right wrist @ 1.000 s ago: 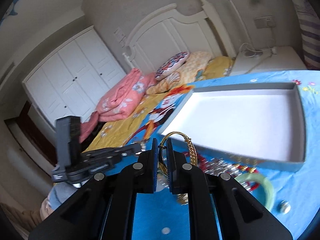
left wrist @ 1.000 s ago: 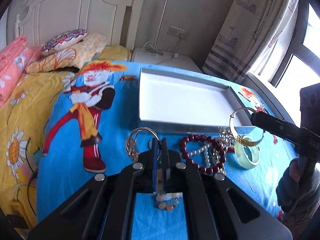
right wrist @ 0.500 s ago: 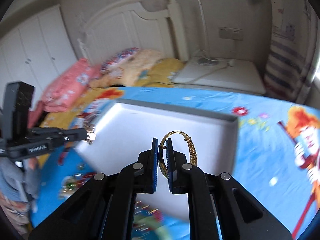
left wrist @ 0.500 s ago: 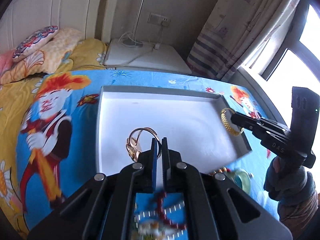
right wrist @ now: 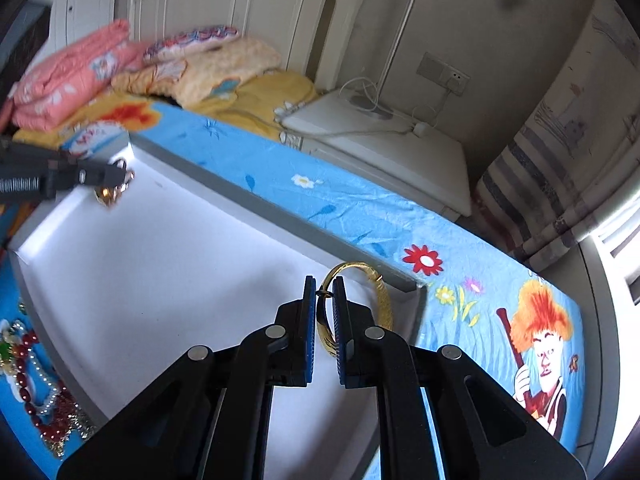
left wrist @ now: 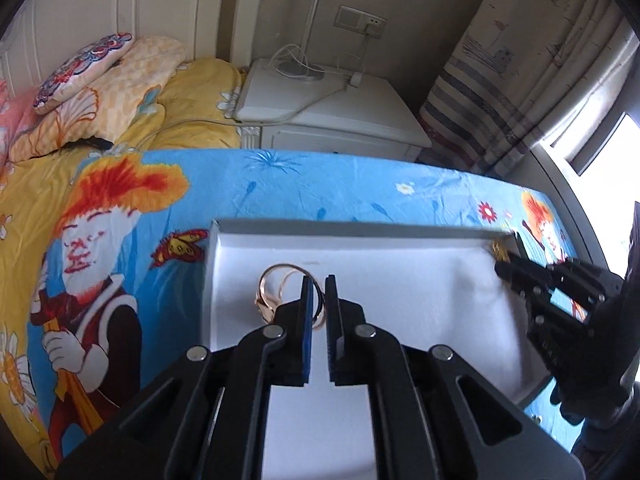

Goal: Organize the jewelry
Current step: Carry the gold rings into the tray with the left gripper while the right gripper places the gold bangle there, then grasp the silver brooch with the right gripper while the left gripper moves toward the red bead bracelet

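A shallow white tray with grey walls (left wrist: 352,227) (right wrist: 256,200) lies on the blue cartoon bedsheet. My left gripper (left wrist: 314,280) is shut on a rose-gold bangle (left wrist: 276,290) and holds it over the tray's far left corner; it also shows in the right wrist view (right wrist: 114,188). My right gripper (right wrist: 325,280) is shut on a gold mesh bangle (right wrist: 380,296) over the tray's far right corner; from the left wrist view it shows at the right (left wrist: 506,258). A pile of red beads, pearls and chains (right wrist: 44,400) lies on the sheet beside the tray.
A white nightstand (left wrist: 332,108) with a lamp base and cables stands beyond the bed's edge. Pillows (left wrist: 104,92) and a pink blanket (right wrist: 72,76) lie by the white headboard. A striped curtain (left wrist: 520,92) hangs at the right by the window.
Both grippers have moved forward with their bangles, from the jewelry pile to over the far side of the tray. The pile has dropped out of the left wrist view.
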Motion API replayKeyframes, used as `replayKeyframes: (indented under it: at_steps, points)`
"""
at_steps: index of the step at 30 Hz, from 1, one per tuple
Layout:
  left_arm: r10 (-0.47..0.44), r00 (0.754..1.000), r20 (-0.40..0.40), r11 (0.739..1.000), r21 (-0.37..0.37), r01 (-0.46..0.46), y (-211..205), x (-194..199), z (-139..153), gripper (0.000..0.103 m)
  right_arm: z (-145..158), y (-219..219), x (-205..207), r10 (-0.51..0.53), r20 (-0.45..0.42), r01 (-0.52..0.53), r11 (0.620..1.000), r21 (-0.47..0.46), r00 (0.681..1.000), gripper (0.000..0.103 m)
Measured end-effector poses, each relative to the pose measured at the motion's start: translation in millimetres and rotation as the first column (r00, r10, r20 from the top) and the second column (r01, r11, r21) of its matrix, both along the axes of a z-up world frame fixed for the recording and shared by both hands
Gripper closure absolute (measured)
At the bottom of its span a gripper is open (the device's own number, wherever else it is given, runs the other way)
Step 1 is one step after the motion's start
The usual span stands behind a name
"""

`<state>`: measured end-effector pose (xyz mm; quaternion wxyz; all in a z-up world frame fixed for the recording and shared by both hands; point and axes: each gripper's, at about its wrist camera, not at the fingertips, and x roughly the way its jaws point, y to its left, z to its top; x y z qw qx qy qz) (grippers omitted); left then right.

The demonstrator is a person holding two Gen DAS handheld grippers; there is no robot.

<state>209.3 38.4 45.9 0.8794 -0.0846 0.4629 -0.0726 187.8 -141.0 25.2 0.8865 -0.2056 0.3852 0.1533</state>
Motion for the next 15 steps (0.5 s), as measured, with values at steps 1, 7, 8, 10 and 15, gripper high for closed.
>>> replayKeyframes:
  at_steps: [1, 7, 8, 10, 15]
  points:
    - [0.008, 1.0, 0.003, 1.0, 0.001, -0.008, 1.3, 1.1, 1.7, 0.088, -1.2, 1.9, 0.2, 0.007, -0.008, -0.007, 1.0, 0.001, 1.0, 0.09]
    - [0.015, 0.999, 0.037, 1.0, -0.021, -0.014, 12.6, -8.4, 13.1, 0.044, 10.4, 3.0, -14.0, 0.038, -0.008, -0.037, 0.995, 0.096, 0.999, 0.054]
    - [0.018, 0.999, 0.041, 0.999, -0.032, -0.017, 15.8, -10.8, 14.6, 0.041, 12.8, 2.0, -16.1, 0.041, -0.009, -0.039, 0.993, 0.112, 0.999, 0.054]
    - [0.031, 0.998, 0.055, 0.999, -0.04, -0.029, 21.5, -17.0, 18.5, 0.036, 18.5, -2.7, -23.0, 0.045, -0.007, -0.044, 0.987, 0.153, 0.999, 0.054]
    - [0.025, 0.995, 0.094, 0.998, -0.068, -0.018, 27.4, -42.3, 26.3, 0.027, 27.9, -13.5, -48.3, 0.078, 0.012, -0.078, 0.974, 0.212, 0.997, 0.054]
